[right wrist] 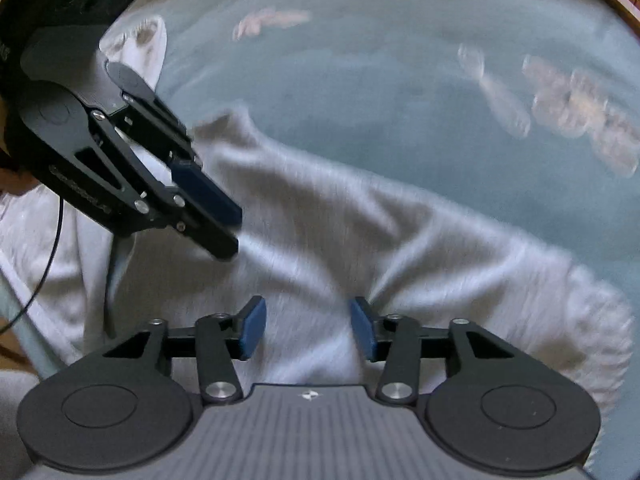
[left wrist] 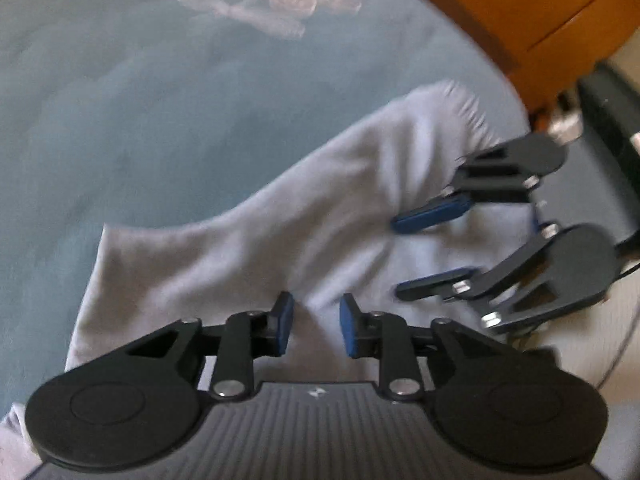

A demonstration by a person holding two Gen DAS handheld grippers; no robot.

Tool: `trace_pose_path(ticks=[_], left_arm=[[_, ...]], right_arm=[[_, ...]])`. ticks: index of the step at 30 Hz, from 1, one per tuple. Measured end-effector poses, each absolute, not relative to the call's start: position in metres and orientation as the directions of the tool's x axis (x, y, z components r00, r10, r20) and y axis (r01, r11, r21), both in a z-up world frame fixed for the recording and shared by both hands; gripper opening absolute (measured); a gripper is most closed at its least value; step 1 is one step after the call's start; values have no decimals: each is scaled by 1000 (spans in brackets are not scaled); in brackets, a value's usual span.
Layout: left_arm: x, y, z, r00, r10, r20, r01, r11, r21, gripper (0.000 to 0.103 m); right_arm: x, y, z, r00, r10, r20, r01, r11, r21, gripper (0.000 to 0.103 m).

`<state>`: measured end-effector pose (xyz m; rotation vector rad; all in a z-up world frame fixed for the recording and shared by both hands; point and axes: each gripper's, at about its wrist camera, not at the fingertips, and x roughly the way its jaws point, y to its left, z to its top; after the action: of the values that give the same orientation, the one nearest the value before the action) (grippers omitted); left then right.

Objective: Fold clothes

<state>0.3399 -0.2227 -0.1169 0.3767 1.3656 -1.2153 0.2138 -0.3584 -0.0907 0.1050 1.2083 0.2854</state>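
— Spread over the teal bedcover [left wrist: 120,120]: grey garment [left wrist: 248,248], rumpled, awaiting a fold.
— Above it, left gripper [left wrist: 316,326] and right gripper [right wrist: 307,328], both parted, holding nothing, seemingly seeking edges.

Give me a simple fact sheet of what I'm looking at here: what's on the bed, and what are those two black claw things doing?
surface: blue-green bedspread with a pale floral print
clothing: light grey garment lying rumpled, not yet neatly folded
left gripper: jaws apart, above the grey cloth, nothing pinched
right gripper: jaws wider apart, above the cloth, nothing pinched
finger pads: blue on both tools
spacing: the two grippers are close together over the same garment
background: wooden furniture past the bed's edge
image quality: motion-blurred, so fine detail is unclear
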Motion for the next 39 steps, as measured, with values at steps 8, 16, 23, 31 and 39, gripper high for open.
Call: trace_pose_path(ticks=[8,16,23,31,39], left_arm=[[330,-232,-91,-214,-382,-899,856,370,-360,27],[280,-251,-101,-278,-323,-905,907,222,-358,37],[285,-231,-103,-292,-305,-906,833,385,-398,43],[320,-214,-69,-68,-388,-919,772,564,-295,43],[311,-170,-82,-9,-436,-900,714,627,-311,44]], right_arm=[[176,-353,-77,245,307,-920,-248,937,247,61],[180,-385,-87,327,198,-924,-166,975,150,61],[161,-401,-95,246,231,-941,-216,960,179,66],[215,-389,-66,359,292,-887,-239,947,215,66],[254,-349,-85,382,293,-876,-136,956,260,66]])
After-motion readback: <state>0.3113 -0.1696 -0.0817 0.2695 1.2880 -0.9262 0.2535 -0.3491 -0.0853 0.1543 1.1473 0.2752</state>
